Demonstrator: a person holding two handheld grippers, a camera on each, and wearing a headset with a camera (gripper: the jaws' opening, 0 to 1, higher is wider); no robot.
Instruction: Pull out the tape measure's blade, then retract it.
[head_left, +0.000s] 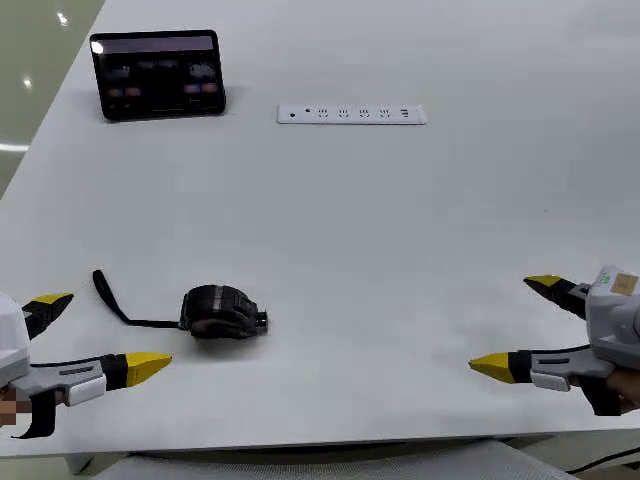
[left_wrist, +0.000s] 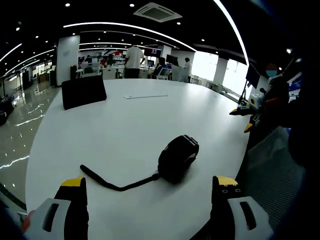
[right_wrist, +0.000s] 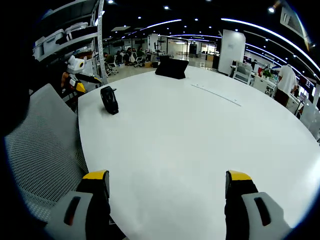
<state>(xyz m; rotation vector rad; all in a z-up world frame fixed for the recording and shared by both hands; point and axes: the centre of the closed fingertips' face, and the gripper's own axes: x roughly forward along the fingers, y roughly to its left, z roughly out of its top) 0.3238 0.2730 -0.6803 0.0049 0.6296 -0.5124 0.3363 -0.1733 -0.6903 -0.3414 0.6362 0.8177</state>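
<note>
My L tool (head_left: 110, 330) and R tool (head_left: 507, 324) both gape wide, empty; tape measure (head_left: 222, 312) lies on table (head_left: 400, 220), 8 o'clock in head view.

Black tape measure (head_left: 220, 312), blade retracted, lying on white table, wrist strap trailing left

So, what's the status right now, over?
Left gripper open, beside tape measure, not touching. Right gripper open, far off. Tablet, power strip far back.

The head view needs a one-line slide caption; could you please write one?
Tape measure lies untouched on the white table, near the open left gripper; the open right gripper hovers farther off.
</note>
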